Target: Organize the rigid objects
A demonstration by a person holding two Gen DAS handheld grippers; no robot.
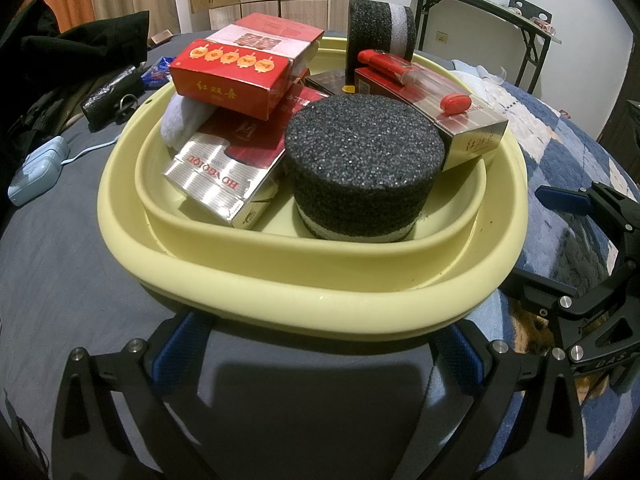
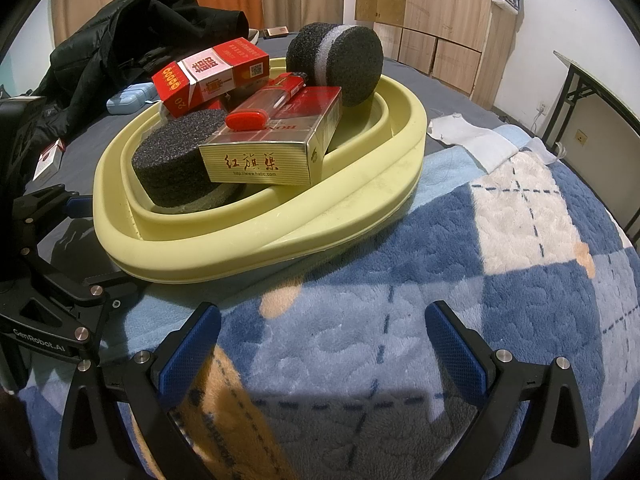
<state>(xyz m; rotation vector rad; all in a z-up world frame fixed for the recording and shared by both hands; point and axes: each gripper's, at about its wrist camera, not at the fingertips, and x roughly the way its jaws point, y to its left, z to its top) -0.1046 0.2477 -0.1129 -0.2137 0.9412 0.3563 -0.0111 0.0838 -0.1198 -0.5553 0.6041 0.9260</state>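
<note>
A pale yellow basin (image 1: 280, 288) (image 2: 248, 256) sits on the bed, filled with rigid objects: a black foam cylinder (image 1: 364, 168) (image 2: 176, 152), a second foam cylinder on its edge (image 1: 380, 28) (image 2: 340, 64), red cigarette boxes (image 1: 232, 76) (image 2: 208, 76), silver-red cartons (image 1: 216, 176) (image 2: 272, 152), and a red lighter (image 1: 384, 62) (image 2: 288, 84). My left gripper (image 1: 316, 356) is open and empty just in front of the basin's near rim. My right gripper (image 2: 324, 344) is open and empty over the blanket, right of the basin.
A blue, white and tan plaid blanket (image 2: 460, 240) covers the bed on the right. Black clothing (image 2: 120, 32) and a light blue case (image 1: 36, 172) lie left. A white cloth (image 2: 472, 136) lies behind. A folding table (image 1: 480, 0) stands by the wall.
</note>
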